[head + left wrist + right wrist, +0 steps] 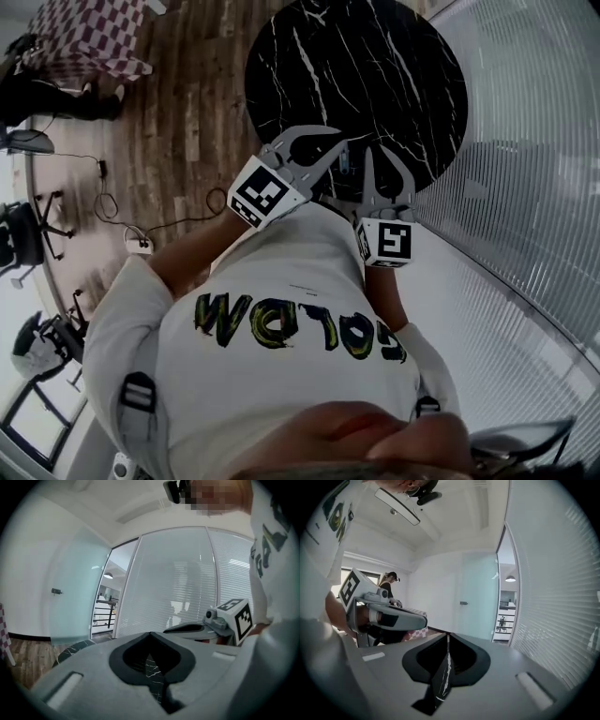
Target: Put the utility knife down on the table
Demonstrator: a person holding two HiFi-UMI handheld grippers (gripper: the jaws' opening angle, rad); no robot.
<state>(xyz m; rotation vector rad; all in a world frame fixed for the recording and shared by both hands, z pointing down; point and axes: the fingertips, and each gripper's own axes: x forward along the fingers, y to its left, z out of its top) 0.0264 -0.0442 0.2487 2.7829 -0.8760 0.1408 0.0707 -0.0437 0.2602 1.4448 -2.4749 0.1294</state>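
Note:
Both grippers hang close to my chest above the round black marble table (375,66). My left gripper (330,141) (150,633) has its jaws together at the tips, and only a sliver of marble (152,670) shows through the hollow behind them. The right gripper (380,157) (447,634) is likewise shut with nothing between its jaws. They sit side by side, each visible in the other's view: the right one's marker cube (236,616) and the left one's jaw (398,616). A small grey thing (343,161) lies on the table between them, too small to identify as the utility knife.
A glass wall with blinds (534,141) curves along the table's right side. Wooden floor (187,84) lies to the left, with a checkered cloth table (94,33), cables (103,202) and office chairs (23,234). A person (389,581) stands far across the room.

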